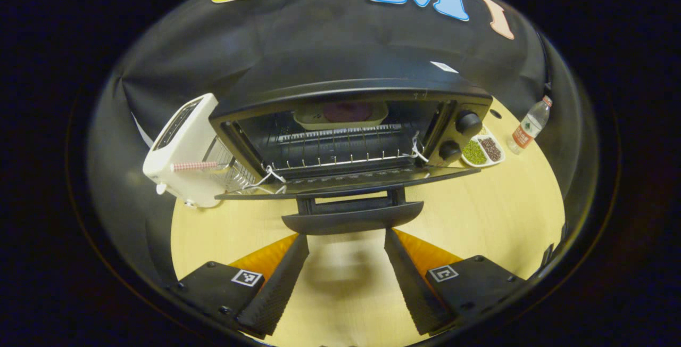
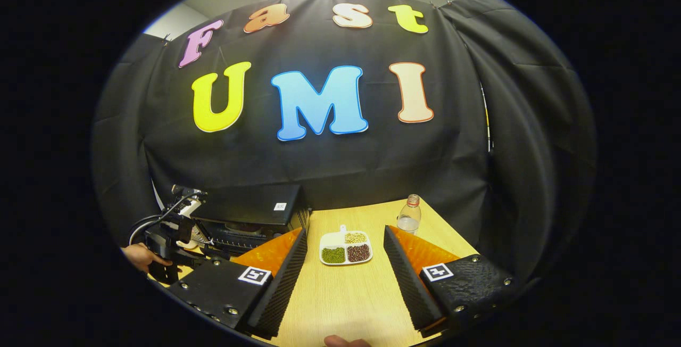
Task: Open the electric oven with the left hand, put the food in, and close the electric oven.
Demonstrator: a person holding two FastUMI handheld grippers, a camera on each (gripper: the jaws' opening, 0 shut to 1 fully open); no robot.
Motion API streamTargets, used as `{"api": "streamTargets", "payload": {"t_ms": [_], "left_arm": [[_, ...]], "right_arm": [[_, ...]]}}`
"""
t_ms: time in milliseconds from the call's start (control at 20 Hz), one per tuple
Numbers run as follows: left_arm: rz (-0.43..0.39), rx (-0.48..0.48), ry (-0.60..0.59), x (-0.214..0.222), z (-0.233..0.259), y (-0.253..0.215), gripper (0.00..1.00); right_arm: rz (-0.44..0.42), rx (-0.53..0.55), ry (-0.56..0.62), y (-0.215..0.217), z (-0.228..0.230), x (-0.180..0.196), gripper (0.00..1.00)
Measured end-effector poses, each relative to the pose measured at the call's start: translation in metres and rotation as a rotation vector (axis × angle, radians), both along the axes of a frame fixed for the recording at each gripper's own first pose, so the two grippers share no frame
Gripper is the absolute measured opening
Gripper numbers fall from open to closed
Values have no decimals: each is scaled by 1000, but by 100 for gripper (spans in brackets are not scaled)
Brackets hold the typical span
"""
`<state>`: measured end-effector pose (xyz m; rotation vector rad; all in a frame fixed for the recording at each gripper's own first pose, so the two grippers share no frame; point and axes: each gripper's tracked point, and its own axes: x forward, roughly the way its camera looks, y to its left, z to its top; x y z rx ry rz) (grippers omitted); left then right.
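Note:
The black electric oven [image 1: 351, 97] stands on the wooden table with its door [image 1: 346, 182] folded down flat. Far back on the wire rack [image 1: 340, 147] inside rests a cream dish holding purple food [image 1: 348, 112]. The door handle [image 1: 352, 220] lies just ahead of my left gripper [image 1: 346, 262], which is open and holds nothing. In the right gripper view my right gripper [image 2: 345, 267] is open above the table, and the oven [image 2: 250, 216] sits off to its left. There the left gripper [image 2: 170, 243] and the hand holding it are in front of the oven.
A white toaster [image 1: 183, 150] stands close against the oven's left side. A divided dish of beans [image 1: 483, 151] [image 2: 346, 248] and a plastic water bottle [image 1: 528, 126] [image 2: 408, 215] sit to the oven's right. Black cloth walls the table in.

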<state>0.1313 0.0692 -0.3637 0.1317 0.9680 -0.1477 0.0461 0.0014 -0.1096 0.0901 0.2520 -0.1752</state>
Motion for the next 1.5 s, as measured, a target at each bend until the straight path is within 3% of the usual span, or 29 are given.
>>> {"api": "streamTargets", "payload": {"t_ms": [200, 500, 800, 1000, 1100, 1350, 1500], "left_arm": [[0, 6, -68, 11, 19, -2, 100], [-25, -55, -259, 20, 79, -22, 98], [8, -127, -614, -4, 208, -44, 97], [95, -223, -801, -54, 296, -49, 100], [118, -226, -873, -76, 331, -45, 100], [63, -208, -958, -103, 382, -48, 100], [47, -178, -963, -103, 387, -45, 96]], "right_arm": [[-7, -5, -3, -4, 2, -1, 88], [8, -11, -10, -12, 4, -2, 88], [33, -15, -81, -15, 47, 10, 88], [38, -9, -172, -13, 94, 10, 88], [47, -15, -211, -9, 115, 8, 88], [86, -14, -257, 10, 141, 3, 88], [94, -12, -269, 19, 148, -1, 88]]}}
